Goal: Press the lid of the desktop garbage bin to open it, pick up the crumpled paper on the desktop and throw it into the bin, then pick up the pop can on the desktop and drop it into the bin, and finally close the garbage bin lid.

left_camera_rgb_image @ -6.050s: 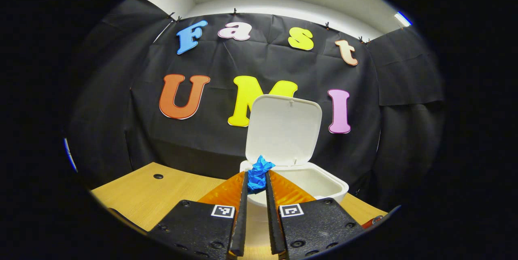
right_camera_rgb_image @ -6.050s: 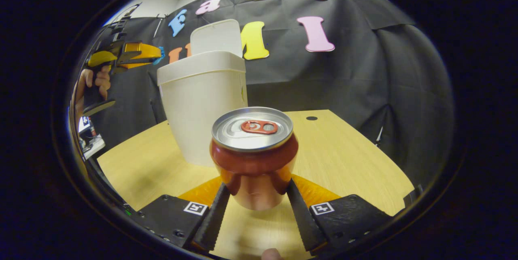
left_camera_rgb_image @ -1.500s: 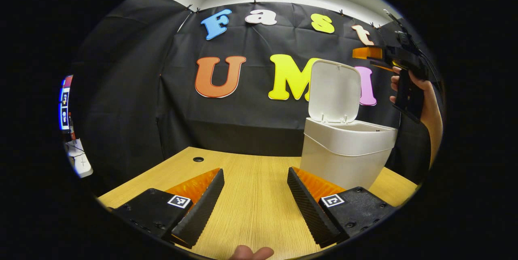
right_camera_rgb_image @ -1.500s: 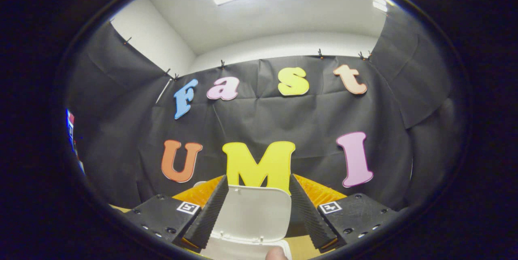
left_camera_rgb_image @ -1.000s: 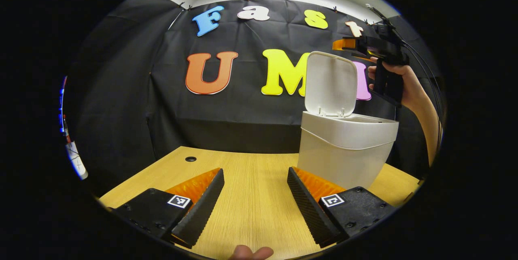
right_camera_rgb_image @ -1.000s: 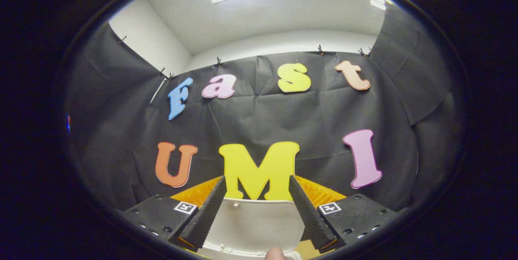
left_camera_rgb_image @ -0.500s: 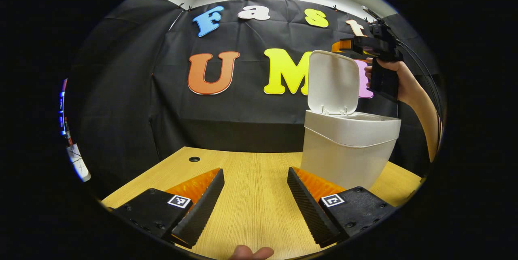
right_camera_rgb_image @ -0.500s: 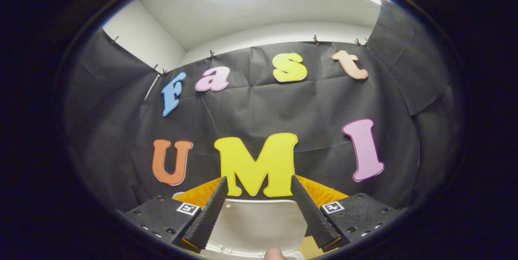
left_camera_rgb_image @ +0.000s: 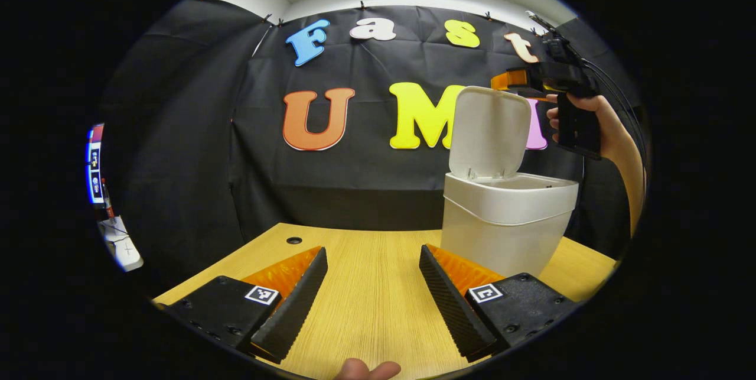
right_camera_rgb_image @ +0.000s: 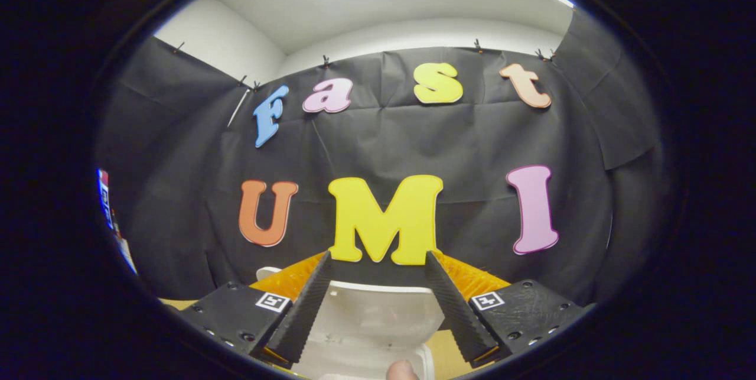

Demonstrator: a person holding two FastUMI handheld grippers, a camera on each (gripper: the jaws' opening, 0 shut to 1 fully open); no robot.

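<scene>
The white garbage bin [left_camera_rgb_image: 508, 223] stands on the right of the wooden table, its lid [left_camera_rgb_image: 490, 132] raised nearly upright. My left gripper [left_camera_rgb_image: 373, 250] is open low over the table, left of the bin, with nothing between its fingers. A hand [left_camera_rgb_image: 596, 126] holds my right gripper [left_camera_rgb_image: 512, 80] just above and behind the lid's top edge. In the right gripper view that gripper [right_camera_rgb_image: 378, 256] is open, and the lid [right_camera_rgb_image: 378, 321] shows below and between its fingers. I cannot tell whether it touches the lid.
The wooden table [left_camera_rgb_image: 366, 297] stretches ahead of my left gripper, with a round cable hole [left_camera_rgb_image: 293, 240] at its far left. A person's fingertip [left_camera_rgb_image: 366, 369] shows at the bottom edge. Black cloth walls close the booth behind the bin.
Six seconds ago my left gripper held blue paper over the bin and my right fingers flanked the can; both are now empty. Over the last second the right gripper stayed near the lid's top.
</scene>
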